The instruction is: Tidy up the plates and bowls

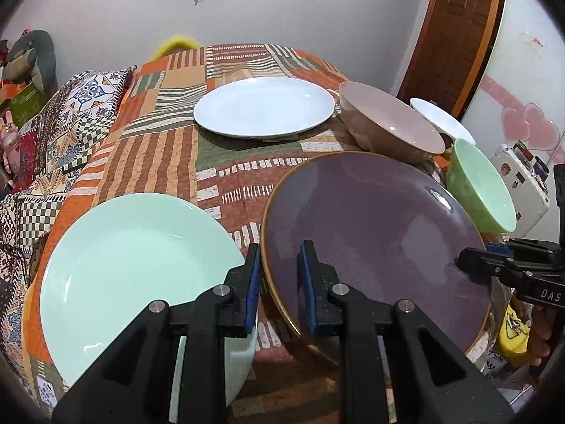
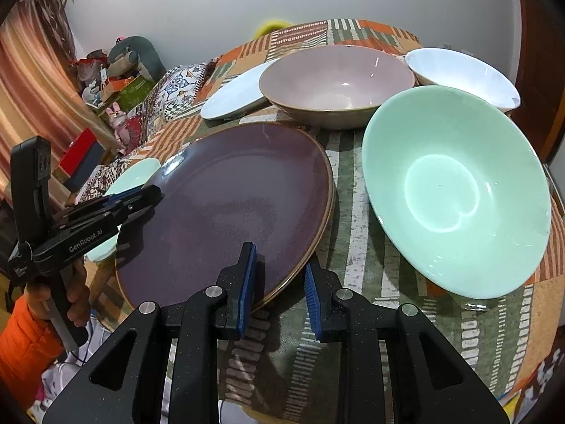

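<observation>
Both grippers hold a large purple plate [image 1: 370,219] with a gold rim, tilted just over the patterned tablecloth. My left gripper [image 1: 280,282] is shut on its left rim, and my right gripper [image 2: 280,282] is shut on its near right rim. Each shows in the other's view, the right gripper [image 1: 466,263] and the left gripper [image 2: 155,192]. A mint plate [image 1: 134,265] lies left of the purple one. Farther back sit a white plate [image 1: 263,106], a pink bowl [image 2: 335,84], a white bowl [image 2: 462,74] and a mint bowl [image 2: 455,190].
The patchwork tablecloth [image 1: 226,173] covers the whole table and hangs over the near edge. A patterned cushion [image 1: 88,106] lies at the left side. A white case [image 1: 522,183] stands beyond the right edge. An orange sleeve [image 2: 21,346] and hand hold the left gripper.
</observation>
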